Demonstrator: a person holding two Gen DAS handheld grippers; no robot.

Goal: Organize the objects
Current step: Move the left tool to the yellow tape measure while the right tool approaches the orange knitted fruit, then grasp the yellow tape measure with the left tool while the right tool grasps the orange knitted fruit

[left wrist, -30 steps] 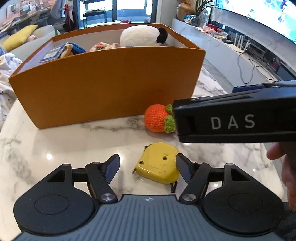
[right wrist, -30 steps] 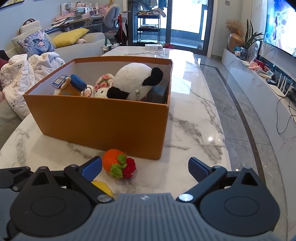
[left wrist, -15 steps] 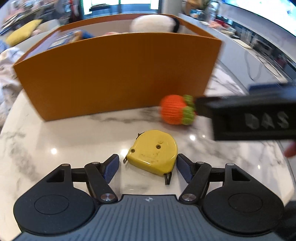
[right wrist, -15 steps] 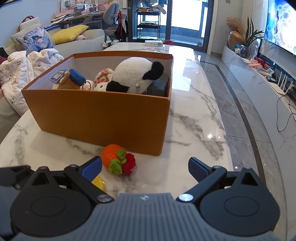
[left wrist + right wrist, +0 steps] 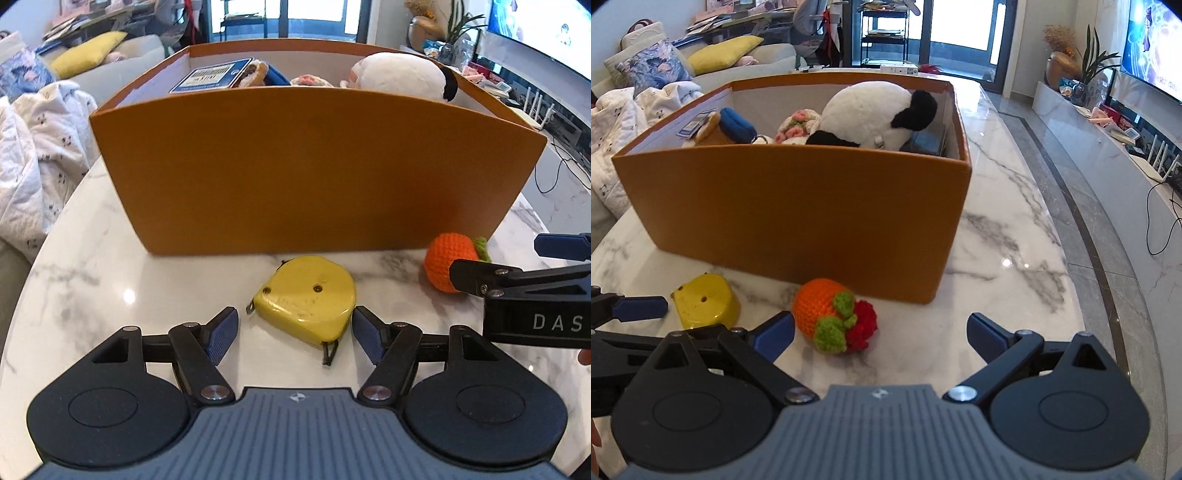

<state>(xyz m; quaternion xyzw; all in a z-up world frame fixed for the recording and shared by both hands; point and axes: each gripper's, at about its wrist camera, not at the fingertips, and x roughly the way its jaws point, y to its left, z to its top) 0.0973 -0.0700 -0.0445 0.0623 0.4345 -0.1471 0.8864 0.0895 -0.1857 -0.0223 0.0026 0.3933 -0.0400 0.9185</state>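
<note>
Yellow plastic tape measure, flat on its side on the white marble tabletop, just in front of the orange cardboard box's near wall. Left gripper: jaws wide apart, blue pads either side of the case, nothing held; whether the pads touch it cannot be told.

Orange crocheted fruit with green and red trim, on the marble near the box's front right corner. Right gripper: jaws wide open, empty, the toy lying toward its left finger, not centred.

Box contents: white-and-black plush toy, pink floral knitted piece, blue-capped soft toy, dark case.

Step in hand, as judged: two loose items remain outside; both grippers are lined up for pickup. Next move calls for closing the left jaws squarely across the tape measure's flat sides, then lifting high enough to clear the box rim. The right needs a small shift leftward before closing.
</note>
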